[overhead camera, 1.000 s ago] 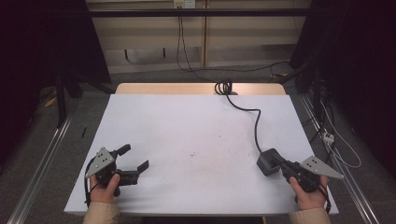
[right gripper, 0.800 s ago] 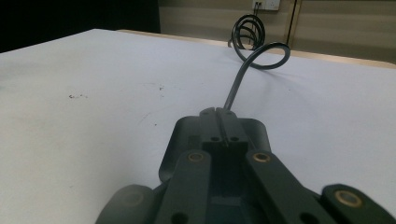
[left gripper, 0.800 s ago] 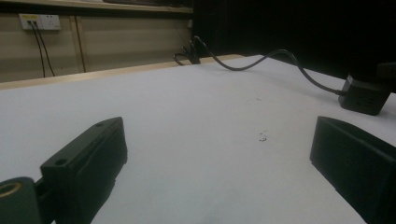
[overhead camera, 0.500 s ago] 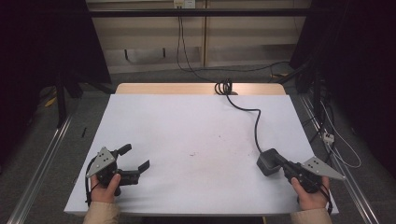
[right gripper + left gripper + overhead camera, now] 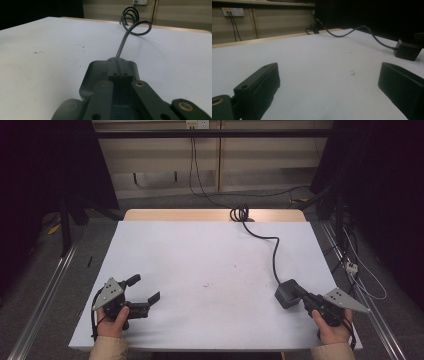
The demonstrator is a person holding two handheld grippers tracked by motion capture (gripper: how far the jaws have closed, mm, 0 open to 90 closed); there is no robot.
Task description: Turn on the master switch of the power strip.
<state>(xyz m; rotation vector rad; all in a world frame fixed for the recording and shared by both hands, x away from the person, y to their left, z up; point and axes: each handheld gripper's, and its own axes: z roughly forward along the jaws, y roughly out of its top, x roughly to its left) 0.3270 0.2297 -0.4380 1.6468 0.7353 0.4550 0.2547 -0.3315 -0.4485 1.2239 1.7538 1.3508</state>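
The white counter (image 5: 210,265) runs across the middle of the frame. At lower right, your right tool (image 5: 300,296) is clamped on the black power adapter (image 5: 286,295); its cable (image 5: 274,255) snakes toward the coil at upper center. Pull too fast and it could snag. Lower left, your left tool (image 5: 142,292) sits spread apart, empty.

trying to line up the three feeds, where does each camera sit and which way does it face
High view: above the person's side, looking forward and down on the white table; both hands, left gripper, right gripper.
Left gripper view: low, along its open jaws across the table toward the black adapter.
Right gripper view: along its jaws shut on the adapter, toward the coiled cable.
Shared: adapter and cable.
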